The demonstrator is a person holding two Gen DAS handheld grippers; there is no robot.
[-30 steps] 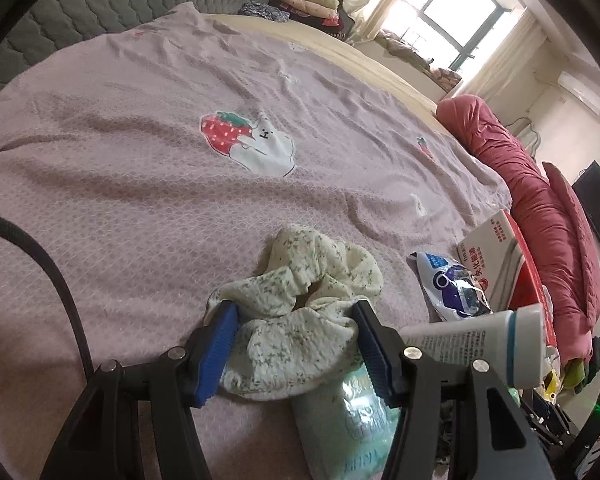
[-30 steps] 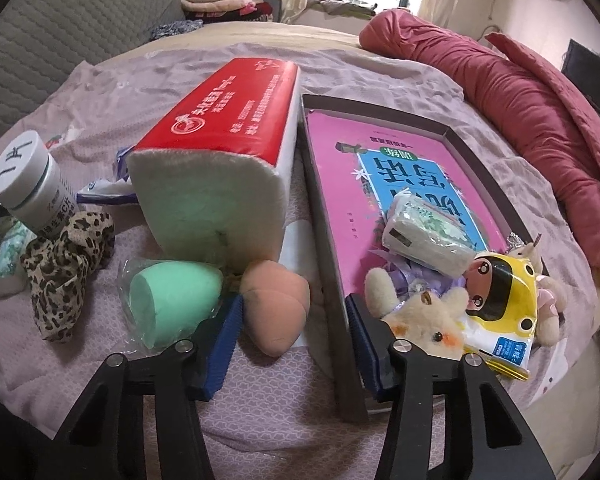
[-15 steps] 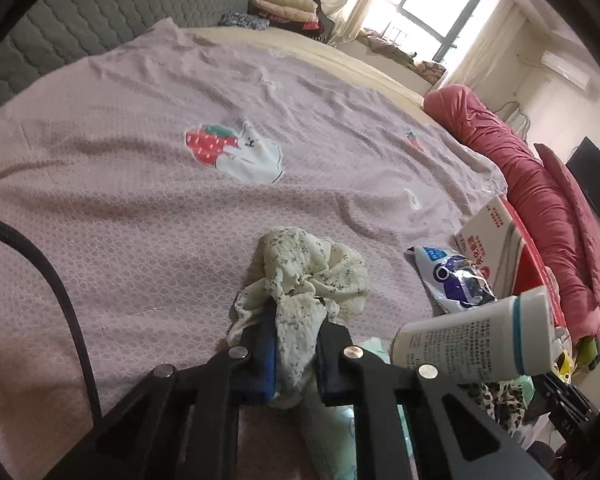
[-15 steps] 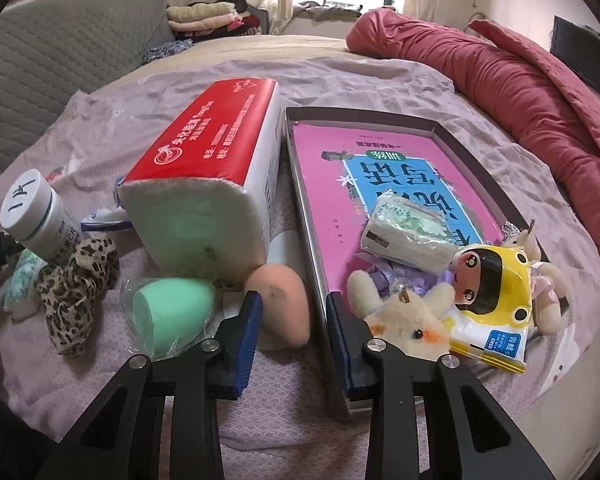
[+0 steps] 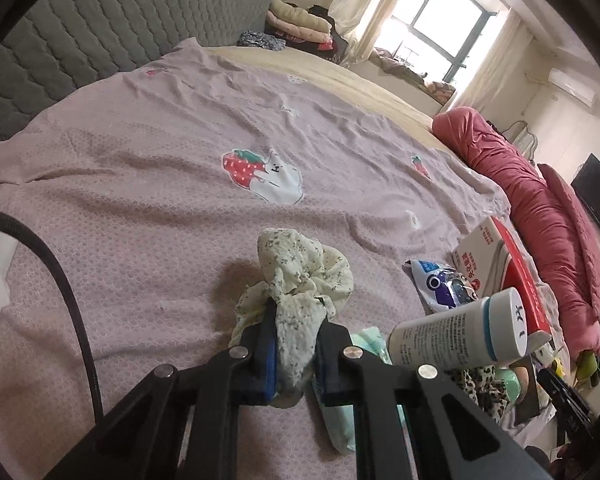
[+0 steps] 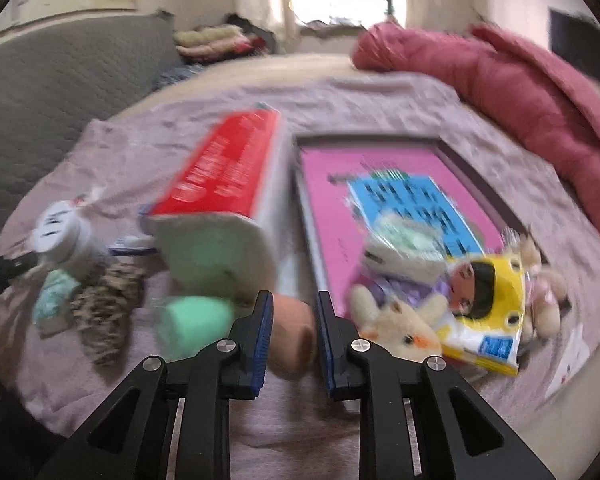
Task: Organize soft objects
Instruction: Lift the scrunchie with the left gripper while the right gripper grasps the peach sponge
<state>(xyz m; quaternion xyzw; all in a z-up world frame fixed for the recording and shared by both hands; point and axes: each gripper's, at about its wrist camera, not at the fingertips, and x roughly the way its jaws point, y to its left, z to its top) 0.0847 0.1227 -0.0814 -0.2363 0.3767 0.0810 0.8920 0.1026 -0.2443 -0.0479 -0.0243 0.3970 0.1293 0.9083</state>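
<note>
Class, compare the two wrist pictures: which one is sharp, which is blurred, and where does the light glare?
Left wrist view: sharp, floral scrunchie crisp with a shadow beside it, window overexposed. Right wrist view: motion-smeared, tissue pack lettering unreadable, window glaring too.

Cream floral scrunchie (image 5: 300, 280) bunched upright, peach sponge (image 6: 292, 336) squeezed

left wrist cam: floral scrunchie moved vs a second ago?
Yes. The floral scrunchie, earlier flat on the pink sheet, now hangs bunched in the shut left claw, lifted above the sheet, its shadow beside it.
</note>
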